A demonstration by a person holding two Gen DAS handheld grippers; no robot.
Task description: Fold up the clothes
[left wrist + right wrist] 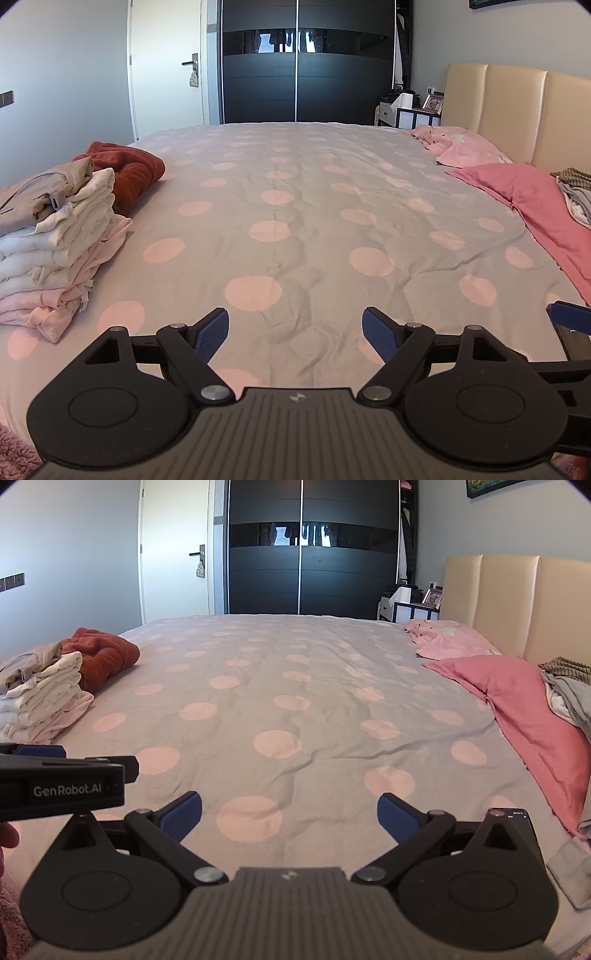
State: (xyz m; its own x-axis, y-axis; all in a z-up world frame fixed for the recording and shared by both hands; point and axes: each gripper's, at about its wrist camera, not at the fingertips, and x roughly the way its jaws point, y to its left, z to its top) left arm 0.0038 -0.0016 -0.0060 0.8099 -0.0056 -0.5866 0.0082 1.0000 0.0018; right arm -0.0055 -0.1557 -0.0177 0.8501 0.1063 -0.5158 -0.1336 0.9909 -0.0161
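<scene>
Hovering over open bedspread, both tools are empty right now. At the left edge of the left wrist view sits the folded stack, pale and pink garments piled neatly, with a rust-red towel bunched just behind it. Lower centre, the left gripper has its blue pads spread wide, nothing between them. In the right wrist view it's the same story: the right gripper is splayed wide at lower centre, gripping nothing, with the other tool's black body poking in at the lower left.

Moving right, the pink pillow lies along the headboard, and at the far right edge waits the unfolded pile, grey and striped cloth heaped on that pillow. That, I'd say, is the next pick.

To do it well: reach right, pinch one garment only at a seam or shoulder, lift it clear of its neighbours, and spread it flat on the bare middle of the bed before creasing.

Containers? None show in either view; the clothes rest straight on the bedding.
</scene>
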